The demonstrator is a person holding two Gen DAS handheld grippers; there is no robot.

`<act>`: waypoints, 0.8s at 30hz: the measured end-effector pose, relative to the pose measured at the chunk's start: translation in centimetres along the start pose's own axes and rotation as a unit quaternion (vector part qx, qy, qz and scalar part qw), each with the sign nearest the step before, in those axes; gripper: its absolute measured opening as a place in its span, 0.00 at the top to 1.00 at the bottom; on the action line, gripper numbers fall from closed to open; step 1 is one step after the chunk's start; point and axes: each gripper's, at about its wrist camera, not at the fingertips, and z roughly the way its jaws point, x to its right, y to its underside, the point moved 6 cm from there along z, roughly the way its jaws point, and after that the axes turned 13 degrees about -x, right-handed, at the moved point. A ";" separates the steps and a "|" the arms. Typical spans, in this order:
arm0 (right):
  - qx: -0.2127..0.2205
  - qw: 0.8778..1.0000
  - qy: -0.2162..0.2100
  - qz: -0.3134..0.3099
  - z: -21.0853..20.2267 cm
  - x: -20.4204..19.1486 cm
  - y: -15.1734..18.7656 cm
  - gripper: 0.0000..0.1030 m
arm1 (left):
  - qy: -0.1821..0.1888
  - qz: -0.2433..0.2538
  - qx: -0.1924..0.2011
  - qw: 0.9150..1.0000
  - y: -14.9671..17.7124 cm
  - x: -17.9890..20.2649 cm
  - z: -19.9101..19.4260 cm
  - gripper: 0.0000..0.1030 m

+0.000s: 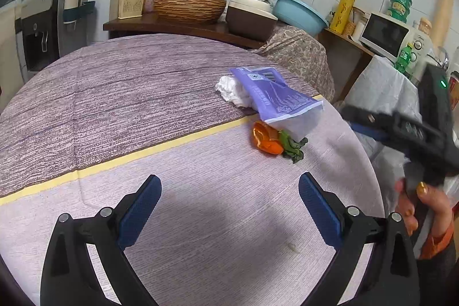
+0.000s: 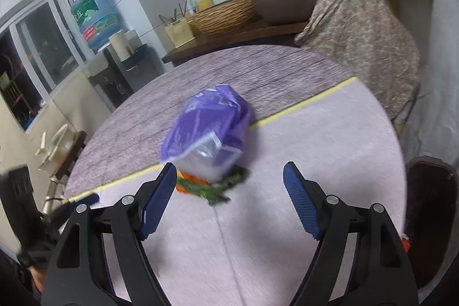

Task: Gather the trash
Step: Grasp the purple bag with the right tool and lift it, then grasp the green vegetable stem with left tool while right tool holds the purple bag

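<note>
A purple plastic wrapper [image 1: 276, 96] lies on the round worktop [image 1: 143, 93], crossing the pale yellow stripe [image 1: 160, 149] that divides the darker half of the tablecloth from the lighter half. Its open, whitish end points toward the lighter side. A crumpled white tissue [image 1: 231, 89] sits against the wrapper's far edge on the darker cloth. At the wrapper's open end, on the lighter cloth, an orange peel [image 1: 265, 139] rests touching a wilted green leaf scrap [image 1: 292, 148]; in the right wrist view these two peek out from under the wrapper's mouth.

The left claw [image 1: 229, 208] hangs over bare lighter cloth, its blue pads spread wide apart with nothing between them, well short of the trash. The right claw [image 2: 229, 197] also stands wide apart and empty, tilted down toward the wrapper, its left pad [image 2: 159, 200] lining up just in front of the peel and leaf. A hand [image 1: 421, 208] grips the right claw's handle at the worktop's edge.

Behind the worktop, a wooden counter [image 1: 172, 25] carries a woven basket [image 1: 189, 6] and a blue basin [image 1: 298, 13].
</note>
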 end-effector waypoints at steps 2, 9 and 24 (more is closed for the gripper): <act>-0.019 0.999 -0.023 0.021 1.5 0.0 -1.3 0.26 | 0.002 0.001 0.000 1.000 0.1 -0.2 0.0 0.08; -0.069 0.992 -0.073 0.075 5.9 0.3 -4.2 0.26 | 0.011 -0.001 -0.002 1.000 0.3 -0.3 0.2 0.08; -0.037 0.988 -0.125 0.077 7.0 0.4 -4.1 0.64 | 0.022 0.004 -0.018 1.000 0.1 0.1 1.2 0.14</act>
